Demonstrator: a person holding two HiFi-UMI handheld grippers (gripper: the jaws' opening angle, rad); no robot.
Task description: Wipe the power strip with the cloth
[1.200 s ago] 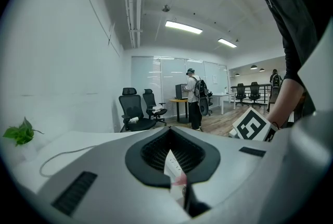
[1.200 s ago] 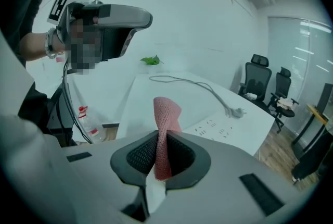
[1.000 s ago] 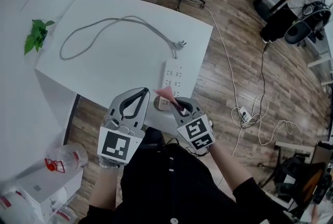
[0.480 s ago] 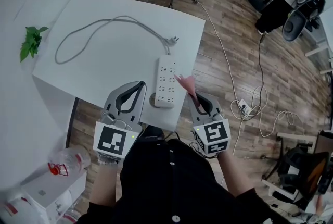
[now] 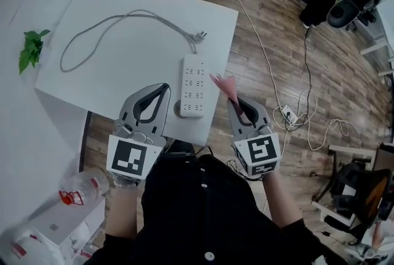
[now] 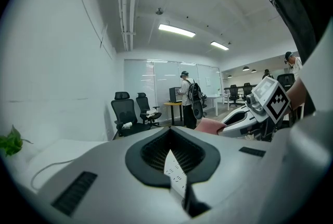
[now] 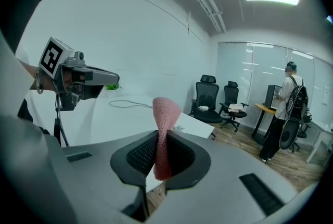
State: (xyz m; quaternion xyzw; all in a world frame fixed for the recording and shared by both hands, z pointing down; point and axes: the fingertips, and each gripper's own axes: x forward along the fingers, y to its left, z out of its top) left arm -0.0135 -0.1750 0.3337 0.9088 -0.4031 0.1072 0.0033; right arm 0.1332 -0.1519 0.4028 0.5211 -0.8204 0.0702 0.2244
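Rightward off the strip (image 5: 192, 85) the right gripper (image 5: 232, 103) has carried its cloth (image 5: 224, 84), past the table (image 5: 111, 66) edge. Head view: the strip lies by the table's near edge, between that gripper and the left gripper (image 5: 162, 87). Left gripper view: jaws together, holding nothing. Right gripper view: jaws pinch the pink cloth, which stands upright.

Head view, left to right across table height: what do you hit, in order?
Plant → grey cable loop → power strip → pink cloth → second strip with cables on the floor. The plug is left out because it overlaps the power strip sideways.
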